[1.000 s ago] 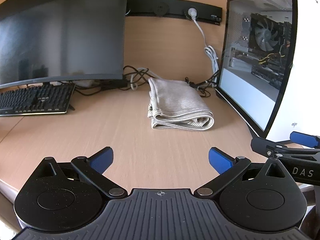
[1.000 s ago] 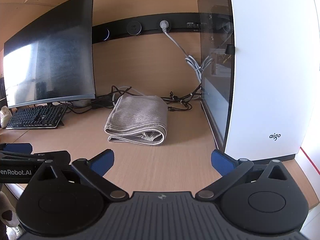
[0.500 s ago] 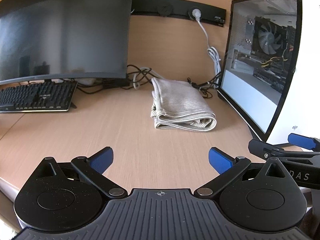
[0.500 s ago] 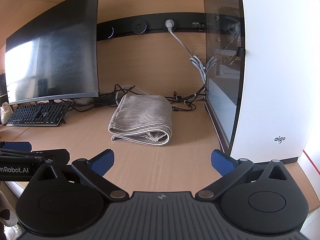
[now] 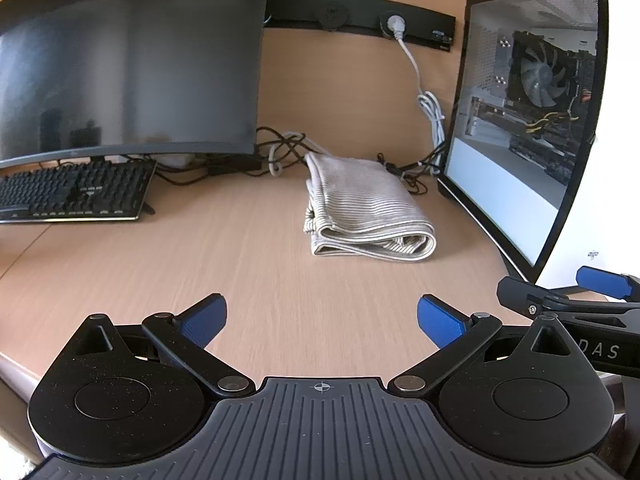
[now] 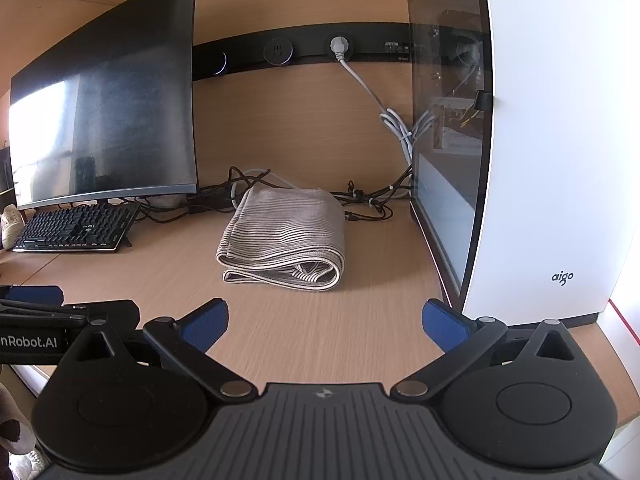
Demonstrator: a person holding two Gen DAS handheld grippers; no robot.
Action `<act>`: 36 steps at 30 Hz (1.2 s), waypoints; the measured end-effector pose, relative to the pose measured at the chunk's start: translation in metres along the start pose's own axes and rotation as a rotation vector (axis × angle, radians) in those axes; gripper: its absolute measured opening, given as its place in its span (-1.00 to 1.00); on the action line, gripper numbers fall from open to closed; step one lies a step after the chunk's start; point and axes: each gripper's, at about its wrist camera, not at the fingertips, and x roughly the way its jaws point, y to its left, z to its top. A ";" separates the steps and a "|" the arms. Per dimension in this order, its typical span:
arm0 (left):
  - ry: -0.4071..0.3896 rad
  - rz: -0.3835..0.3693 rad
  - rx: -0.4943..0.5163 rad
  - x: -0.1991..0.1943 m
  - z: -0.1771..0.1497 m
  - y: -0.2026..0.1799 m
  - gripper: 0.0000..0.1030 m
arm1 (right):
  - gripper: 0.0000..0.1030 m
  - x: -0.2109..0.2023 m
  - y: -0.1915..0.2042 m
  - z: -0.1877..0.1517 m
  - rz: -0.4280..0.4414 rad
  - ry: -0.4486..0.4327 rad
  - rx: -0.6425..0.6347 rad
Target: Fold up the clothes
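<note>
A striped grey-and-white garment [image 5: 362, 208] [image 6: 286, 234] lies folded into a thick rectangle on the wooden desk [image 5: 240, 280], between the monitor and the computer case. My left gripper [image 5: 320, 318] hovers open over the near desk edge, well short of the garment, nothing between its blue fingertips. My right gripper [image 6: 324, 320] is also open and empty, just to the right of the left one and equally far from the cloth. Each gripper's side shows at the edge of the other's view.
A dark curved monitor [image 5: 128, 60] and a black keyboard [image 5: 76, 192] stand at the left. A white computer case with a glass side [image 6: 540, 140] walls the right. Tangled cables [image 5: 280, 148] lie behind the garment under a wall power strip [image 6: 320, 52].
Both grippers have drifted slightly, so the garment sits a little further right and lower in the views. The cloth itself has not moved and both grippers stay open.
</note>
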 end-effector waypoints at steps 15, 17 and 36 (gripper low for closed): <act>0.030 0.018 -0.020 0.003 -0.002 0.005 1.00 | 1.00 0.001 0.001 -0.001 0.014 0.011 -0.007; 0.032 0.016 -0.024 0.003 -0.002 0.005 1.00 | 1.00 0.001 0.001 0.000 0.017 0.011 -0.006; 0.037 0.033 -0.019 0.005 -0.003 0.005 1.00 | 1.00 0.003 0.000 -0.001 0.020 0.022 -0.007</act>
